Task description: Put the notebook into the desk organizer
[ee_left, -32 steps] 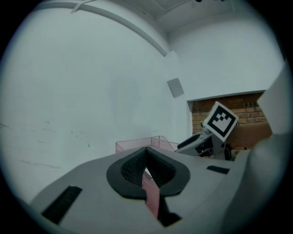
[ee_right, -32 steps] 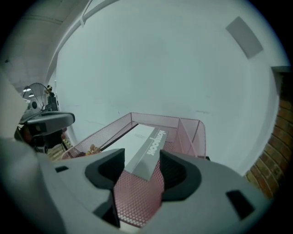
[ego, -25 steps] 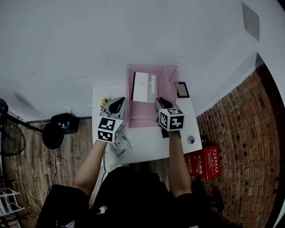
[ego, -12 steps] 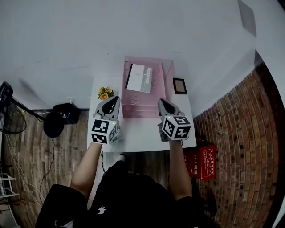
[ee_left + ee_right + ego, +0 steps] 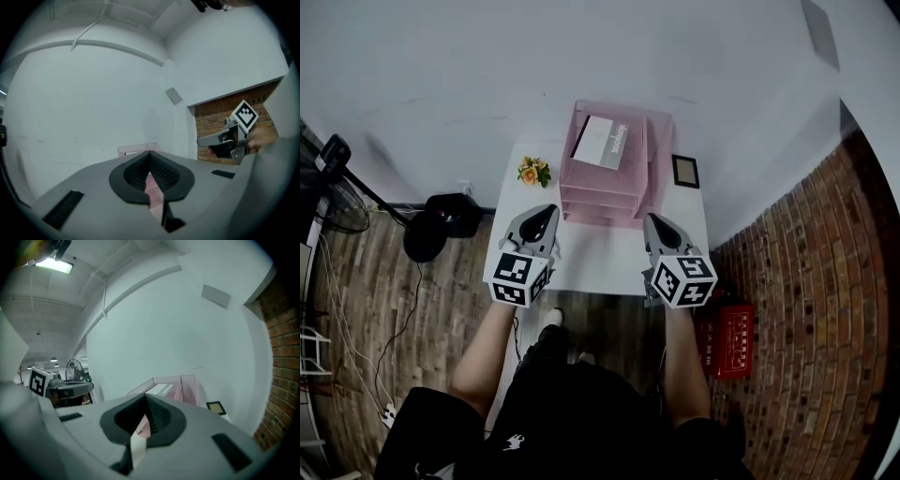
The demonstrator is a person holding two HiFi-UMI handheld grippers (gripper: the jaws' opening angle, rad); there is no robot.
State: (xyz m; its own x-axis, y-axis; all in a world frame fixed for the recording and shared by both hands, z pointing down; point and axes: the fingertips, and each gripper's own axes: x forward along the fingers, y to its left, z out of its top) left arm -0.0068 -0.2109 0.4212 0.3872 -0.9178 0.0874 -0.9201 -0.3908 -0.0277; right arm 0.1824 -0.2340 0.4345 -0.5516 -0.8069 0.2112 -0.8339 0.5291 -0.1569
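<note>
Evidently, the notebook [image 5: 602, 142] is being carried by the top tray of the organizer [image 5: 658, 183], lying flat and a little askew, so the task is being judged as done or all but done. Nothing is being gripped. The left gripper [image 5: 540, 221] and the right gripper [image 5: 659, 231] are being held above the desk's near edge, well apart from the organizer. Each is being kept with its fingers pressed together on nothing, only pink and white background being glimpsed through the slit below the pads. Little is being left to go wrong, yet some risks are being judged. If the notebook is being borne partly on the tray's rim rather than inside it, it may slide off should the light plastic organizer be jolted. A careless sweep of the left gripper could knock the flowers [image 5: 532, 172] near the organizer's left side, and the right one could tip the frame [image 5: 684, 171] just beside it on the other side. Everything is being supported by a small white desk [image 5: 600, 262] set against a plain white wall. Wooden flooring is being shown around it. A brick wall [image 5: 806, 281] is rising at the right, with a red crate [image 5: 728, 342] on the floor beside the desk. A fan [image 5: 74, 367] and some black gear [image 5: 441, 220] are being seen at the left.
</note>
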